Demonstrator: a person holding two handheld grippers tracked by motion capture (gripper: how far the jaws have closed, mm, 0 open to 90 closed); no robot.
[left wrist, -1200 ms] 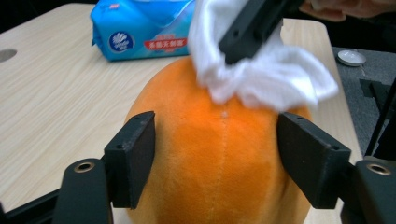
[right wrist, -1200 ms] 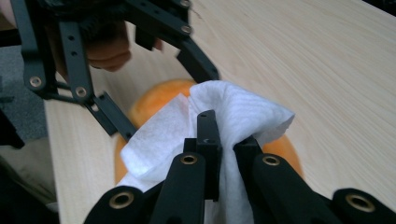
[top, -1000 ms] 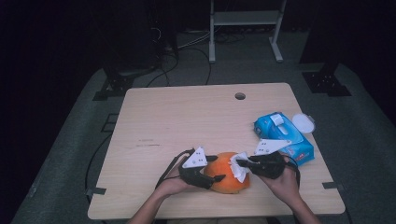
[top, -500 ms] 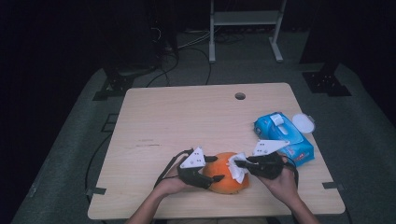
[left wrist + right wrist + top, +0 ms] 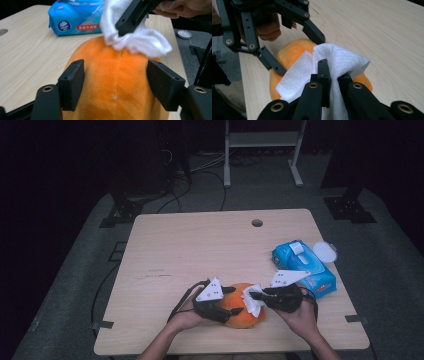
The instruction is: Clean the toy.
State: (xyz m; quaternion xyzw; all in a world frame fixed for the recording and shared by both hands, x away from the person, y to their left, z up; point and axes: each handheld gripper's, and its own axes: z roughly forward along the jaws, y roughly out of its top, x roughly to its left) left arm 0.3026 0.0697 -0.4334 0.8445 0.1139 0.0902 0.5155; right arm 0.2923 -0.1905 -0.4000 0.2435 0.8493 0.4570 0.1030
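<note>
Orange plush toy (image 5: pixel 241 311) (clamped), wiped with tissue (image 5: pixel 252 299)

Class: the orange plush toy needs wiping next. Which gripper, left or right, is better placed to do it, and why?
Right. The right gripper is shut on the white wipe, which already lies on the orange plush toy. The left gripper clamps the toy's sides, holding it steady on the table.

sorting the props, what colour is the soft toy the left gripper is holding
Orange, a plain plush toy with a centre seam; the left gripper view shows it best.
</note>
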